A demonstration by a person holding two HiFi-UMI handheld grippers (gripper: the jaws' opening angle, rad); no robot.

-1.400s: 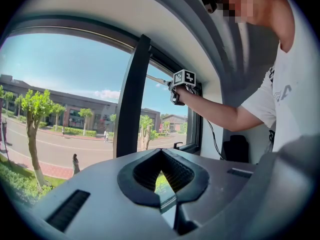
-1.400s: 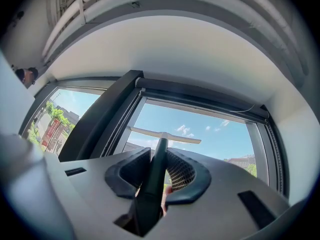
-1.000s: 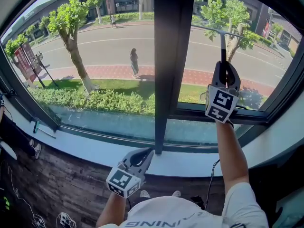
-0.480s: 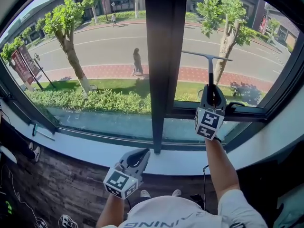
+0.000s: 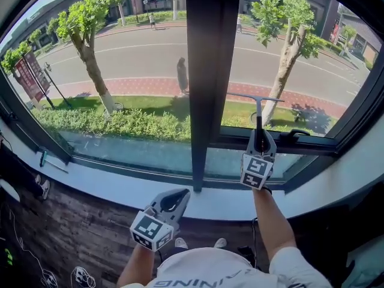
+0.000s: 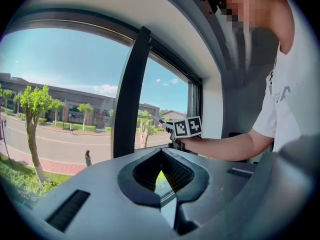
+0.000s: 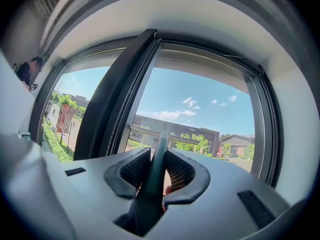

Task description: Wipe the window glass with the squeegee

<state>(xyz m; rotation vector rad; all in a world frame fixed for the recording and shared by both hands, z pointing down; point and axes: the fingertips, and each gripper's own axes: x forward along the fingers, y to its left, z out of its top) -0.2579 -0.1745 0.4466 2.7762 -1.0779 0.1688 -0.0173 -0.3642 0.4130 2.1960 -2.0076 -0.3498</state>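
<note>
The squeegee [image 5: 258, 104] lies against the right window pane [image 5: 306, 59] with its blade level, low on the glass and just above the bottom frame. My right gripper [image 5: 260, 138] is shut on the squeegee's dark handle [image 7: 161, 136], which runs up between the jaws. The blade shows as a thin bar across the glass in the right gripper view. My left gripper [image 5: 176, 198] hangs over the white sill [image 5: 108, 185], below the dark mullion [image 5: 207, 71]. Its jaws meet at the tips with nothing in them [image 6: 161, 153]. From the left gripper view I see the right gripper's marker cube [image 6: 187, 126].
A black window handle [image 5: 298, 134] sits on the lower frame right of the squeegee. A small tool [image 5: 43, 158] lies on the sill at far left, near another person [image 5: 18, 176]. A cable [image 5: 262, 227] hangs below the sill over dark wood flooring [image 5: 72, 233].
My right gripper has drawn the squeegee straight down the right pane, from the upper part to just above the bottom frame. The left gripper has stayed put.
</note>
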